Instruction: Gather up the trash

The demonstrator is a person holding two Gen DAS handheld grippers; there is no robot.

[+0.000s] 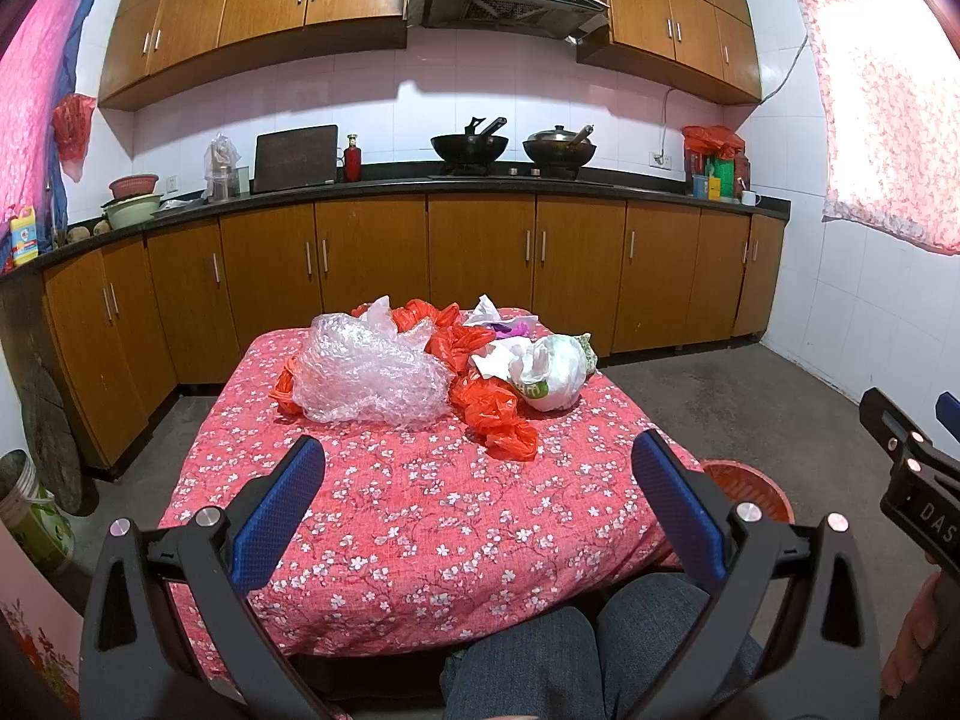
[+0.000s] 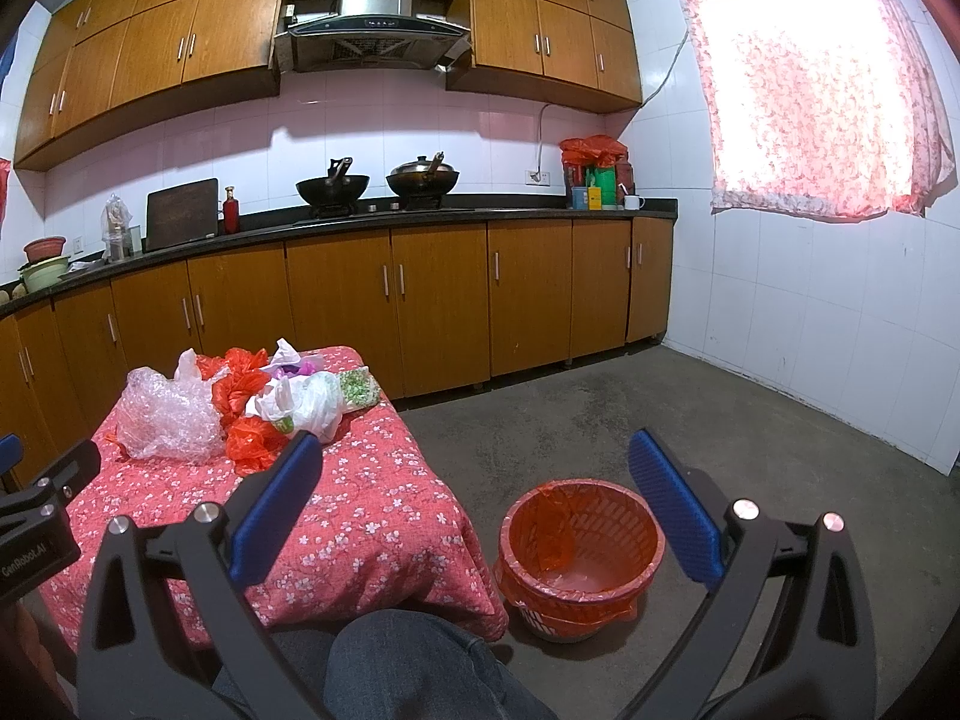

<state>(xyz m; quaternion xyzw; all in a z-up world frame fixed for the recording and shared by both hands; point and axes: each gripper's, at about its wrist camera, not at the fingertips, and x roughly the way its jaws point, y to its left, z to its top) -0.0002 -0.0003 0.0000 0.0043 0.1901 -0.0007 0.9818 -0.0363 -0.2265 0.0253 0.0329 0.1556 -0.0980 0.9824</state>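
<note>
A kitchen seen from two cameras mounted on hand-held grippers. A low table [image 1: 384, 516] covered in a red floral cloth fills the centre of the left wrist view, with a person's denim-clad knees [image 1: 600, 654] at the bottom edge. Wooden cabinets [image 1: 480, 264] run across the middle of the frame under a dark countertop holding two woks [image 1: 471, 147], and a range hood [image 1: 510, 0] hangs at the top centre. The trash sits in a loose pile toward the far end of the table: a crumpled sheet of bubble wrap [image 1: 366, 375] on the left, orange plastic bags [image 1: 495, 414] in the middle, and a white plastic bag [image 1: 552, 372] on the right; a purple scrap behind them is too small to identify. The left gripper [image 1: 477, 504] hangs over the near part of the table, its blue fingers spread wide and holding nothing, the pile well beyond the fingertips. In the right wrist view, the right gripper [image 2: 474, 504] is likewise spread wide and empty, and an orange-lined trash basket [image 2: 579, 558] stands on the concrete floor in the lower centre between its fingers, just beside the table's right corner. The pile lies at the left of that frame.
</note>
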